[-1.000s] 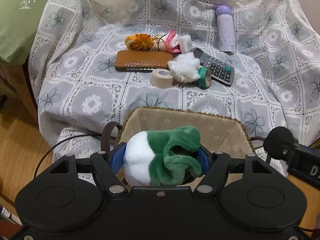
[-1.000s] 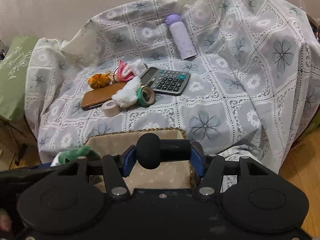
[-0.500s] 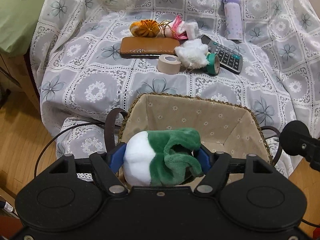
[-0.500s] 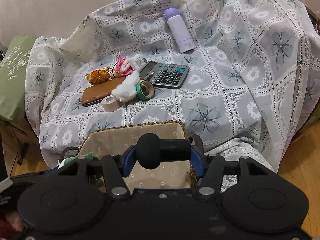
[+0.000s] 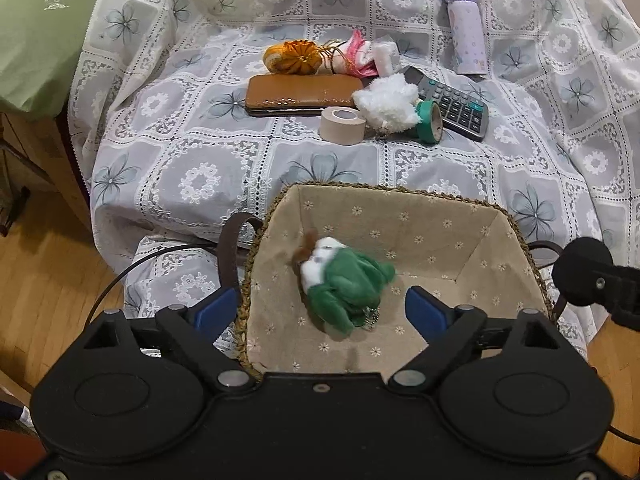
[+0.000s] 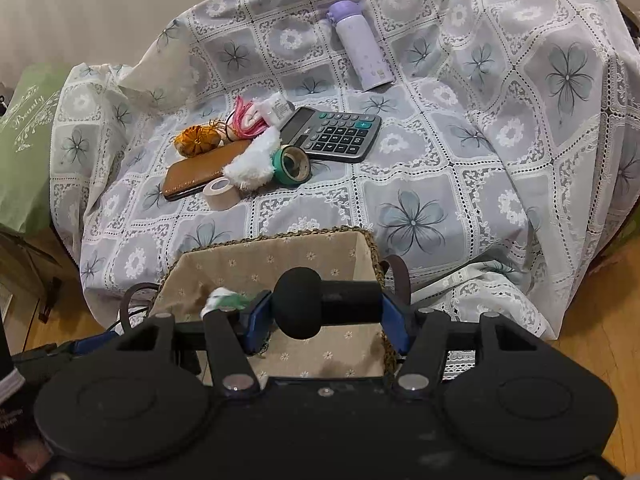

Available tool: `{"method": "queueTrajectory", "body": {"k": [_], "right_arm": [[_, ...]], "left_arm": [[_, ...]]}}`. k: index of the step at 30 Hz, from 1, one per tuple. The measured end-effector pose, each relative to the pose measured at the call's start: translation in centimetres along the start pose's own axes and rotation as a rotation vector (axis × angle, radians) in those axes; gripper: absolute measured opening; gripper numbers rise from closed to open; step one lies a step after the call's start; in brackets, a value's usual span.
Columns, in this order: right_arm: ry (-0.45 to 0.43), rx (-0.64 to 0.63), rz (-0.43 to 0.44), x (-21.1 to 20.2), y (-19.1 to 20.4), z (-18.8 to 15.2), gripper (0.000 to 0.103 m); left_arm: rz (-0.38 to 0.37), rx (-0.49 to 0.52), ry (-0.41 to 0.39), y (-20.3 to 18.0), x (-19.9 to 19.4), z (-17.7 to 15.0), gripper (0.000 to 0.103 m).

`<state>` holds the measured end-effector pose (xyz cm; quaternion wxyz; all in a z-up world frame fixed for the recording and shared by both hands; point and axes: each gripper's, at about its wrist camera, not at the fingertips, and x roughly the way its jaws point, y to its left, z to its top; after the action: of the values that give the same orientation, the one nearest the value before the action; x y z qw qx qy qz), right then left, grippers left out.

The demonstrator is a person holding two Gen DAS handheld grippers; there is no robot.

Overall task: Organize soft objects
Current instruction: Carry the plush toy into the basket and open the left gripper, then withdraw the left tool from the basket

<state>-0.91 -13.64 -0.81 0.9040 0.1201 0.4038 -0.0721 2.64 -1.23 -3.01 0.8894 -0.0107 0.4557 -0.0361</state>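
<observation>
Green and white, the soft toy (image 5: 344,280) is now lying in the basket (image 5: 400,196) because the left gripper (image 5: 320,310) is opening wide and empty, while the right gripper (image 6: 326,316) is squeezing a black foam-tipped bar (image 6: 320,306), so more soft things on the cloth are waiting.

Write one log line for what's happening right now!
left tongs: opening, nothing between | green-and-white plush toy: in lined wicker basket | right tongs: gripping black foam-tipped handle

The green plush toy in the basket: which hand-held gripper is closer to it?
Left. The left hand-held gripper is opening right above the green plush toy; the right hand-held gripper, gripping a black foam-tipped handle, sits off to its side.
</observation>
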Motion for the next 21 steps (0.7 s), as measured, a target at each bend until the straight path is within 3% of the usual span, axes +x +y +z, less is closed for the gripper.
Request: {"method": "queueTrajectory", "body": {"k": [6,21], "right_arm": [[-0.007,-0.019,-0.003,-0.17,0.26,0.04,0.066],[0.022,-0.007,-0.018,0.25,-0.12,-0.05,0.071]], "left_arm": [[0.001,-0.009,0.003,0.28,0.02,-0.02,0.088],[0.000,-0.010,0.004,0.34,-0.08,-0.11,0.088]]}}
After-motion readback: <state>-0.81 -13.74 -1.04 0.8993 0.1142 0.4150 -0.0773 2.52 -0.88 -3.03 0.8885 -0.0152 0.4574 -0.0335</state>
